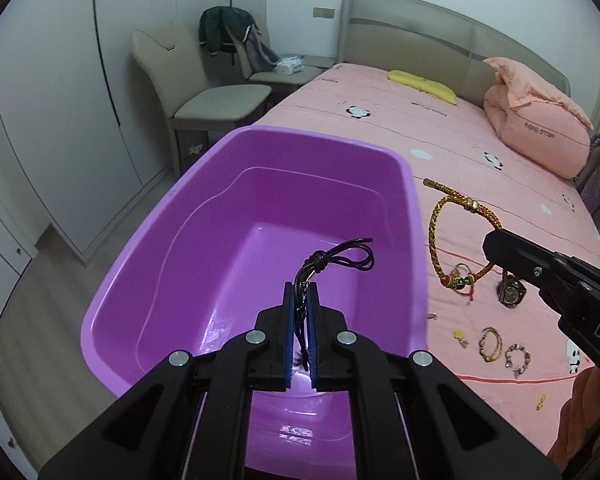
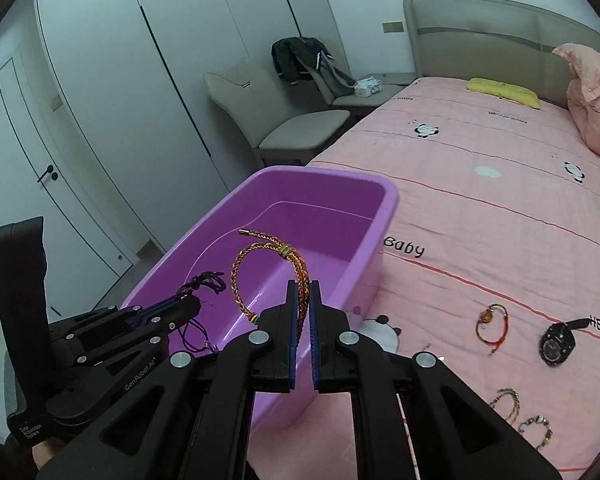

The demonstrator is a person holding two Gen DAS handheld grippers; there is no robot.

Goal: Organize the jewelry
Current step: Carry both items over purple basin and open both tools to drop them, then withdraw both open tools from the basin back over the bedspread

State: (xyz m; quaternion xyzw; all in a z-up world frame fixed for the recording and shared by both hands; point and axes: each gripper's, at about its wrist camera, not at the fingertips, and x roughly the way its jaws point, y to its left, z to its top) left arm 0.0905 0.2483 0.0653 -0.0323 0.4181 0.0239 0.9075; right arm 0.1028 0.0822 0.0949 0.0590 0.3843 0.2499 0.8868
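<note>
Currently, the left hand-held gripper pinches a black cord necklace above the purple bin. The right hand-held gripper pinches a gold braided bracelet near the bin's rim. The step in hand is deposit. Next, both should release over the bin, then collect the watch from the bed.

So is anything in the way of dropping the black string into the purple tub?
Nothing visible is. The left claw holds the black string right over the open purple tub. The right claw with the gold bracelet hangs off to the side.
</note>
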